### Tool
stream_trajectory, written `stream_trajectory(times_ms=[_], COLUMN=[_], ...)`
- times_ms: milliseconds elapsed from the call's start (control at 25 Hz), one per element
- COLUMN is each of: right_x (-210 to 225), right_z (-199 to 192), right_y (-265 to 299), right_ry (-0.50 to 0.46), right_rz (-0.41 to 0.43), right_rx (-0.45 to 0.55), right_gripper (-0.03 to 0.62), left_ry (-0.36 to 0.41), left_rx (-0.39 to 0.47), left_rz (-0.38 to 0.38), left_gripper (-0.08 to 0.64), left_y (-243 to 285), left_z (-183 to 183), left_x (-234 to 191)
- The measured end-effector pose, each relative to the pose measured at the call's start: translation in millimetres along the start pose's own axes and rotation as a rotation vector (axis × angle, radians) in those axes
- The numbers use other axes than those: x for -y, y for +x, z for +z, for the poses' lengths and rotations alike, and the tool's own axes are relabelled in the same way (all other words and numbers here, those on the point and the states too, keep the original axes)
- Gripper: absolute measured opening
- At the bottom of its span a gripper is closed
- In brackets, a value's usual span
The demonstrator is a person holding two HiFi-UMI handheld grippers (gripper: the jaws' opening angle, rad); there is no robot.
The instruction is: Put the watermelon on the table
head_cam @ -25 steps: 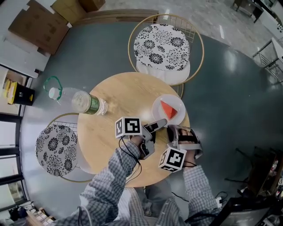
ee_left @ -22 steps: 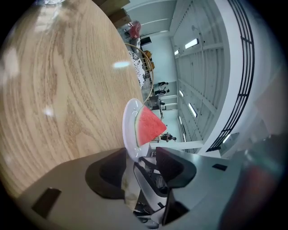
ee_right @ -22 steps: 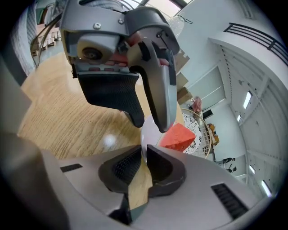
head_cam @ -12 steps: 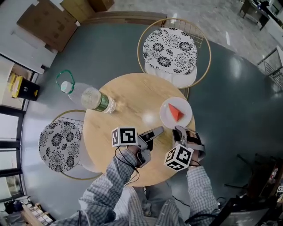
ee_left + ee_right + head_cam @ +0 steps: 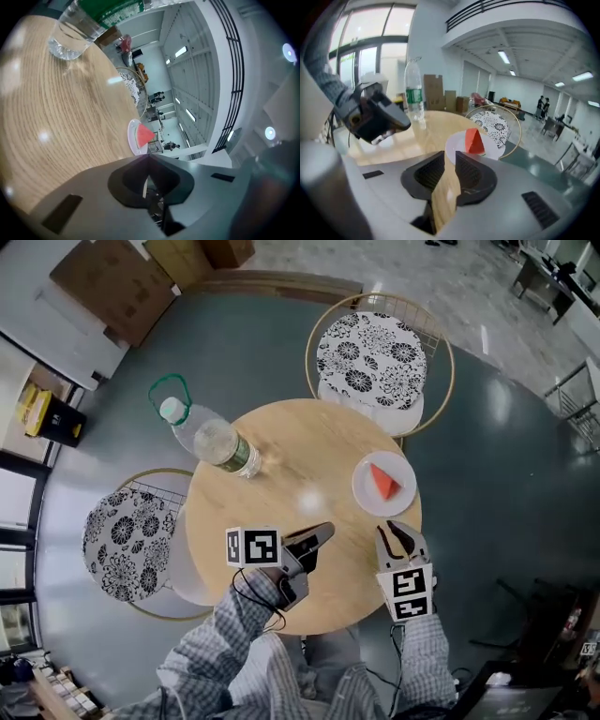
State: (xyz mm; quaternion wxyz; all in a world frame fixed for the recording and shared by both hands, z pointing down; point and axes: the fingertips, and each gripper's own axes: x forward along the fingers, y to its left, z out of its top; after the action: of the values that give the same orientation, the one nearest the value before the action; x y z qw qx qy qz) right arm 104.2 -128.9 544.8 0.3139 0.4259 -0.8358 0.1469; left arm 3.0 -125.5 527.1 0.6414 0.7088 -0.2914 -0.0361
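Red watermelon slice (image 5: 382, 482) on a white plate (image 5: 367, 499), at the right edge of the round wooden table (image 5: 300, 442); clear bottle (image 5: 221, 445) at the left; left gripper (image 5: 322, 532) jaws just closed, pressed together, nothing between; right gripper (image 5: 393, 530) jaws slightly apart, empty

Red watermelon wedge (image 5: 382, 481), upright (on white plate (image 5: 362, 491))

— Where did the head view look from?
— From high above the round surface (image 5: 300, 446), facing steeply down, far enough to frame it whole.
— And the 2 gripper views?
— Each sat close behind its own fingers (image 5: 426, 176), low over the surface, looking across it. All 3 shared the plate (image 5: 367, 495) and watermelon (image 5: 382, 482); the right one also caught the left gripper (image 5: 401, 123).
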Motion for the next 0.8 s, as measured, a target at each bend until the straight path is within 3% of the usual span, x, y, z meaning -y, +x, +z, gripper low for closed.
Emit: stream_trajectory(times_ms=[80,280,440,560,800], right_x=[-1,-21,-57,-82,-114], right_z=[10,25,43,57,77], right_y=[-16,-49,-71,-88,-117], right_ry=[0.107,0.317,0.494,0.564,0.593], right_rz=[-0.008,0.008,0.09,0.117,0.098], right_rx=[0.07,0.162,0.251,0.312,0.407], right_gripper=[0.023,0.008,0.008,0.008,0.008], left_ry=[0.03,0.079,0.038,-0.023,0.193], left_rx=[0.001,0.009,0.059,0.106,0.079], left_rz=[-0.021,-0.113,-0.121,-0.203,-0.246], left_gripper=[0.008,0.007,0.007,0.006,0.006], left_y=[-12,-48,-88,-114,-159], left_z=[-3,-11,-13,-16,-24], left_x=[9,38,45,65,95])
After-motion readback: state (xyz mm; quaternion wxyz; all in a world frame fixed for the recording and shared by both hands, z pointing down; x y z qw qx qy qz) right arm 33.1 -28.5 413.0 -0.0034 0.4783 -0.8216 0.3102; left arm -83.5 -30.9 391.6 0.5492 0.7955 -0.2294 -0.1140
